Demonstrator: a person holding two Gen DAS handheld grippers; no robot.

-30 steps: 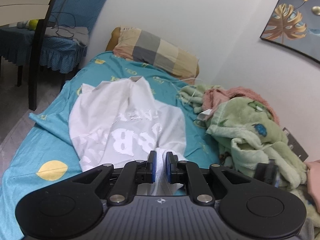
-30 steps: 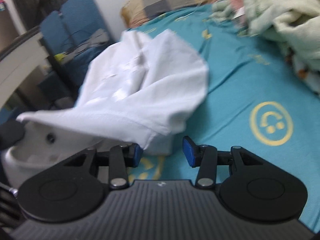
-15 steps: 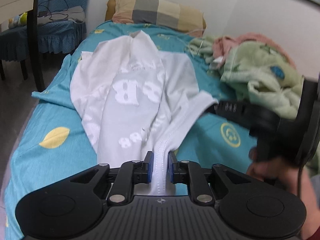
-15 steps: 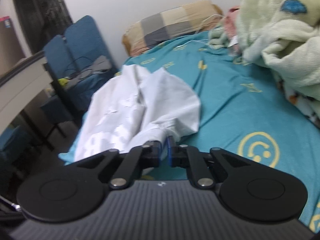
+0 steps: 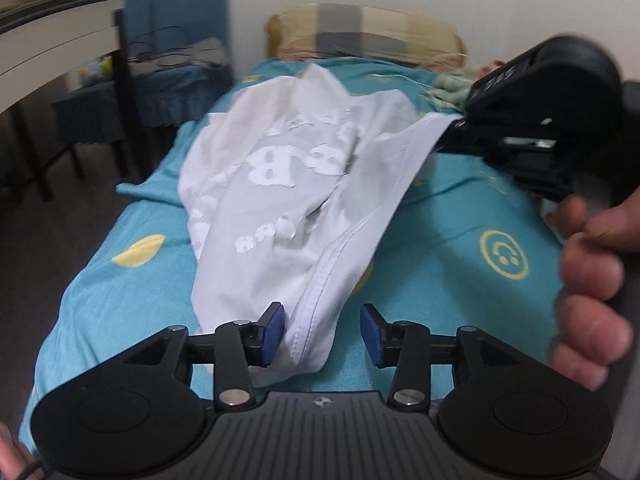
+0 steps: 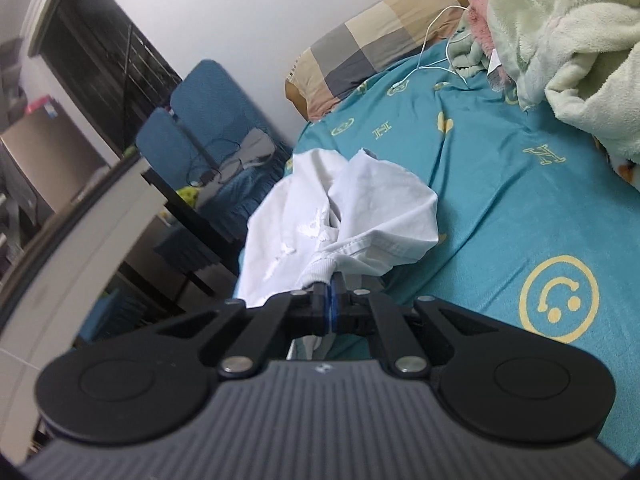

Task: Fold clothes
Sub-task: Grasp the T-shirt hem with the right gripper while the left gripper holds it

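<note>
A white T-shirt (image 5: 288, 184) with pale printed letters lies along the teal bedsheet (image 5: 448, 264). My left gripper (image 5: 323, 330) is open, and the shirt's hem bunches loosely between its blue pads (image 5: 274, 328). My right gripper (image 6: 331, 305) is shut on another part of the white T-shirt (image 6: 360, 216) and holds that corner lifted off the bed. In the left wrist view that right gripper (image 5: 460, 126) sits at the upper right, held by a hand (image 5: 592, 288), with the hem stretched from it toward my left gripper.
A checked pillow (image 6: 372, 44) lies at the head of the bed. A green fleece blanket pile (image 6: 560, 40) and a white cable (image 6: 432, 56) occupy the right side. Blue-covered chairs (image 6: 208, 120) and a dark table (image 5: 60, 32) stand left of the bed.
My left gripper has opened and let go of the hem. My right gripper closed on the shirt half a second ago and has since lifted its corner up and to the right.
</note>
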